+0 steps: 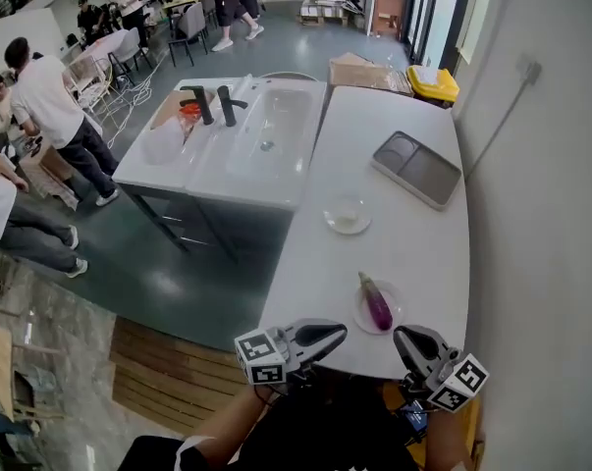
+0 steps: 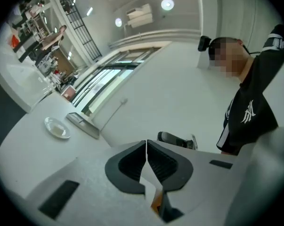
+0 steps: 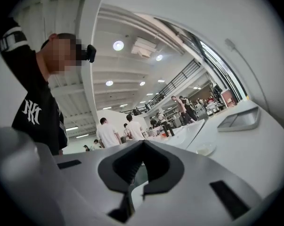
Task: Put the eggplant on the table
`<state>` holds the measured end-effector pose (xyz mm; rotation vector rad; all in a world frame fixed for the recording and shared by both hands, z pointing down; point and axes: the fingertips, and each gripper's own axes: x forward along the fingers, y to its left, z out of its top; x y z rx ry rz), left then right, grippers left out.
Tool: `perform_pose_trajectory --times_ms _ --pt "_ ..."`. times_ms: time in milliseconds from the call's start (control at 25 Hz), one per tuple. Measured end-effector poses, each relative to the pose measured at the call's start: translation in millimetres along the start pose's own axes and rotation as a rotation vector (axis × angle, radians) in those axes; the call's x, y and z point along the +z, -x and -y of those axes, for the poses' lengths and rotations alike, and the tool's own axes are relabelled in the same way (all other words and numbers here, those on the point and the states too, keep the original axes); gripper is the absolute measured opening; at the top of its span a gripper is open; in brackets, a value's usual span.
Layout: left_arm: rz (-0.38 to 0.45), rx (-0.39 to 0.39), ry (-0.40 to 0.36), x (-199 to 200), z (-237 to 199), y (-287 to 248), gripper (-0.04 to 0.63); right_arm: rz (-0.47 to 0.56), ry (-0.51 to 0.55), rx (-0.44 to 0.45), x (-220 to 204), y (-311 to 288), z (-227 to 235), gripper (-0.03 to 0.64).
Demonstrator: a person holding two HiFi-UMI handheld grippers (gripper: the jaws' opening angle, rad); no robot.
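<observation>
A purple eggplant [image 1: 377, 302] lies on a small clear plate [image 1: 378, 309] near the front edge of the white table [image 1: 403, 234] in the head view. My left gripper [image 1: 342, 336] hangs shut and empty at the table's near edge, left of the plate. My right gripper [image 1: 400, 339] is shut and empty too, just below the plate. In the left gripper view the jaws [image 2: 146, 144] meet with nothing between them. In the right gripper view the jaws [image 3: 142, 144] are likewise closed. Neither gripper touches the eggplant.
An empty clear dish [image 1: 347, 215] sits mid-table and a grey tray [image 1: 417, 169] lies farther back. A white sink unit [image 1: 237, 135] with black taps stands left of the table. A wall runs along the right. People stand and sit at the far left.
</observation>
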<state>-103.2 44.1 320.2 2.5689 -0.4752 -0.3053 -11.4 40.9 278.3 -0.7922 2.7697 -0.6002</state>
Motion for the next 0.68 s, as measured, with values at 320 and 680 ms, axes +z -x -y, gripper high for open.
perform_pose_trajectory --times_ms 320,680 --pt "0.011 -0.111 -0.126 15.7 63.9 -3.5 0.008 -0.035 0.18 0.094 9.8 1.2 -54.3 0.003" --pt "-0.269 0.3 -1.267 75.1 126.5 -10.7 0.008 0.105 0.294 0.168 88.0 33.6 -92.7 0.003"
